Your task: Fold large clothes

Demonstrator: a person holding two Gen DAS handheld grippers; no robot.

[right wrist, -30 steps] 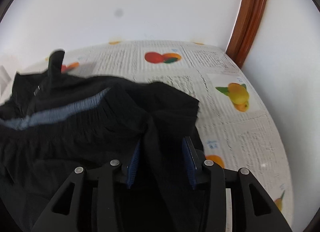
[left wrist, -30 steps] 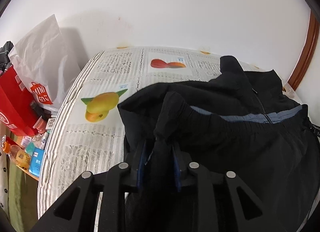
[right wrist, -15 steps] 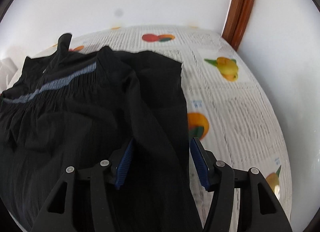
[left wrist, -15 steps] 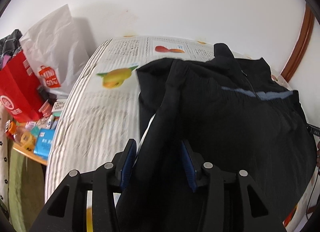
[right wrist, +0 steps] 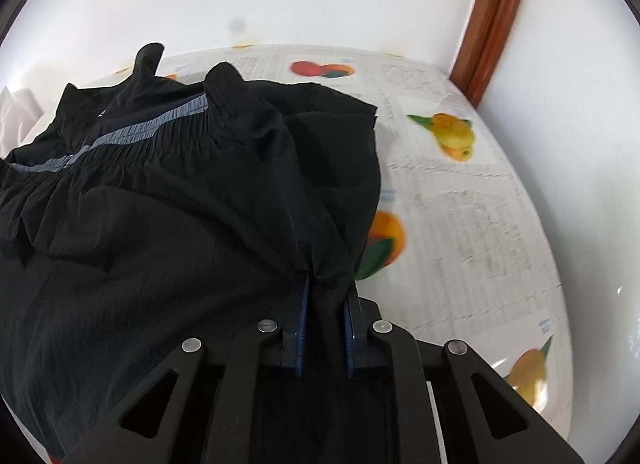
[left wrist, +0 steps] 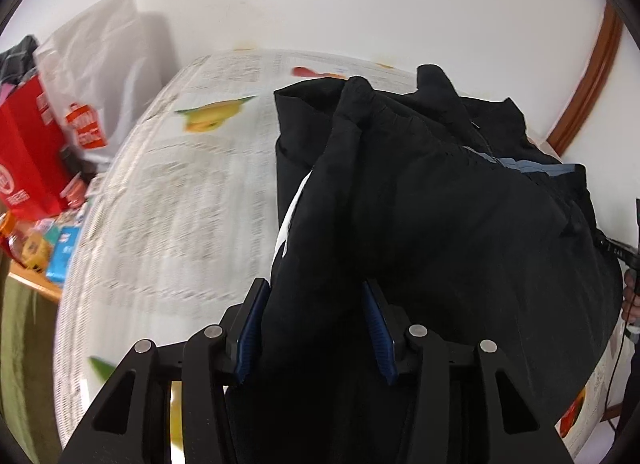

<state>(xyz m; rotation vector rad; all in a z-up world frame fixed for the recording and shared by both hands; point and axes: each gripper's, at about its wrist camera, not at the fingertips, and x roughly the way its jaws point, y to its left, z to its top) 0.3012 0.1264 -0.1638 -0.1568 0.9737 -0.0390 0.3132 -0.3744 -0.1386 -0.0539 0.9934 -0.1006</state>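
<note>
Black garment across the middle, matte, and there's a grey-blue stripe running along its gathered band. A sliver of white lining shows at one fold. Under it, a white cloth printed with grey newsprint-style text and bright fruit: yellow-orange with green leaves, a red one further back. Gripper frames black, pads deep blue. Off to the side a red bag with white lettering, a white bag with an orange-red logo, and what may be a light blue carton, too blurred to tell. White wall, reddish-brown wooden trim.
</note>
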